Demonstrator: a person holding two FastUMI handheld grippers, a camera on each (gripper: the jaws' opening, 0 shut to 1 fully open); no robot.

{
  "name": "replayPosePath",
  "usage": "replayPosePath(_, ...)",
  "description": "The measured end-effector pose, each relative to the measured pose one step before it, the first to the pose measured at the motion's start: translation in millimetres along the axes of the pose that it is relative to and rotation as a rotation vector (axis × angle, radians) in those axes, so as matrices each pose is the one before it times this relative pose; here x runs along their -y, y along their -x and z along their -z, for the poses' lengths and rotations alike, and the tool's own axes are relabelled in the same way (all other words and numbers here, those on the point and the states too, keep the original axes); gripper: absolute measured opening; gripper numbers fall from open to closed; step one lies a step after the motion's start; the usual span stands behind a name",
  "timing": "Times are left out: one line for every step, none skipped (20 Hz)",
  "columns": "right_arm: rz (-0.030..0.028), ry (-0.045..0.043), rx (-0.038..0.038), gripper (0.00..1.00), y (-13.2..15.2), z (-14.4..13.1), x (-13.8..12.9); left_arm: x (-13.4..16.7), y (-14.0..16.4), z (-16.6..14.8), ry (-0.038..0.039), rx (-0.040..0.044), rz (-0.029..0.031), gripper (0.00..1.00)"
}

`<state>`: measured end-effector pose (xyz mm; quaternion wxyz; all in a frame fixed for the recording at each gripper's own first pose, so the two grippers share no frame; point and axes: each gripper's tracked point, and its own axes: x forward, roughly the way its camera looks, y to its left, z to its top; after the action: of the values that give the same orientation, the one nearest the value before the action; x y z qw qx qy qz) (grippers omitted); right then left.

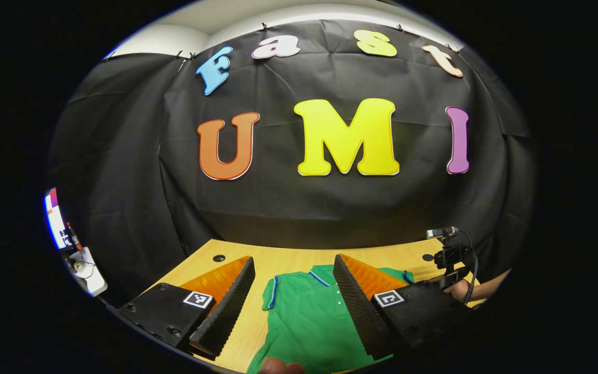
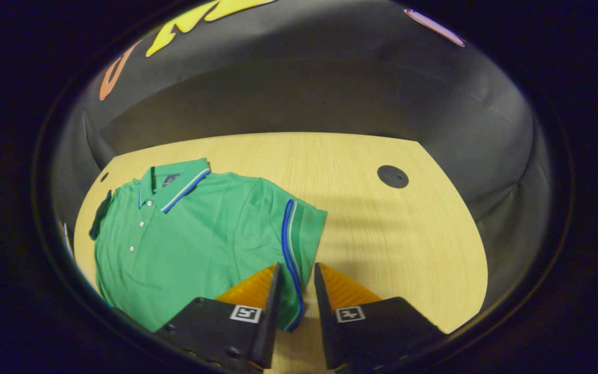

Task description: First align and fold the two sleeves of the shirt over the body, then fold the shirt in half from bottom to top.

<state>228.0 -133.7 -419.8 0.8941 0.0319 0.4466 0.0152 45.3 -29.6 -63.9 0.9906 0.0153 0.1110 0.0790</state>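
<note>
Wooden surface [image 2: 382, 234] spread under everything, carrying the green polo shirt [image 2: 195, 244] face up, collar [image 2: 177, 182] toward the black cloth wall and both sleeves not yet folded over the body. Right sleeve [image 2: 299, 234], with its blue-trimmed cuff, lying out to the side of the shirt body, flat on the surface. Right hand-held gripper [image 2: 296, 291] low at that cuff, fingers narrowly apart with the cuff edge running between them; whether both fingers actually press the fabric cannot be told. Left hand-held gripper [image 1: 294, 291] up above the shirt's near half, fingers spread wide, holding nothing, with the collar and button placket [image 1: 338, 300] visible between them. A round grommet [image 2: 392, 176] in the surface well apart from the shirt, beyond the right sleeve. Likely risks from here: pinching only the thin cuff trim, so the sleeve slips free mid-fold; dragging instead of lifting, so the whole shirt slides and skews on the smooth surface; lifting one sleeve with the far side unpinned, leaving the two folds misaligned over the body.
</note>
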Motion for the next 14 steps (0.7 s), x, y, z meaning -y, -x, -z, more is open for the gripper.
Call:
replayPosePath(-0.00519,-0.00302,-0.00620,0.17,-0.53,0.82,-1.03,0.82,-0.08,-1.26,-0.00427,0.00129,0.00091,0.97)
replayPosePath(-0.00724,-0.00910,-0.00467,0.11,-0.08,-0.87,-0.44,0.60,0.23,-1.08,-0.00531,0.00288,0.00029,0.96)
replayPosePath(-0.00627,-0.00674,-0.00669,0.10,1.66,0.56,0.87,0.53,0.61,-1.56,-0.00443,0.00373,0.00179,0.96)
replayPosePath(0.00190,-0.00132,-0.00174,0.10,1.63,-1.84,2.32,0.46,0.18,-0.23,-0.00246,0.00204,0.00219,0.96)
replayPosePath(-0.00559,-0.00900,0.00379,0.00,0.48,1.06,0.18,-0.15,-0.51,0.41,-0.00099,0.00007,0.00061,0.96)
replayPosePath(-0.00706,0.00070,-0.00557,0.00,0.35,0.40,-0.83,0.35,-0.13,0.36,0.00250,-0.00048,0.00232,0.96)
replayPosePath(-0.00543,0.00261,-0.00598,0.00,1.76,3.11,0.88,0.60,0.34,0.21,0.00293,-0.00121,0.00231,0.96)
replayPosePath(-0.00238,-0.00605,0.00879,0.00,2.24,-4.11,0.09,0.41,0.10,-0.03,0.00158,-0.00160,0.00238,0.96)
replayPosePath(-0.00177,-0.01221,0.02088,0.00,5.51,-6.82,-0.17,-0.28,0.51,0.07,0.00062,0.00096,0.00145,0.96)
replayPosePath(-0.00043,-0.01034,0.02835,0.00,6.14,-9.77,-0.52,-0.47,-0.31,-0.64,0.00280,0.00286,0.00110,0.96)
replayPosePath(-0.00242,-0.00639,0.01686,0.00,5.79,-4.50,-0.99,0.22,-0.34,0.39,0.00396,0.00098,0.00005,0.96)
replayPosePath(-0.00558,-0.00673,0.01177,0.00,6.82,-6.98,-4.23,0.01,0.27,0.25,0.00435,-0.00110,-0.00071,0.96)
replayPosePath(-0.00678,0.00035,0.00601,0.00,2.11,-2.97,-4.74,-0.75,0.33,1.12,0.00404,-0.00193,-0.00090,0.96)
replayPosePath(-0.00262,0.00706,0.00239,0.00,3.70,-4.25,-4.70,-0.20,0.09,-0.66,0.00402,-0.00009,-0.00154,0.96)
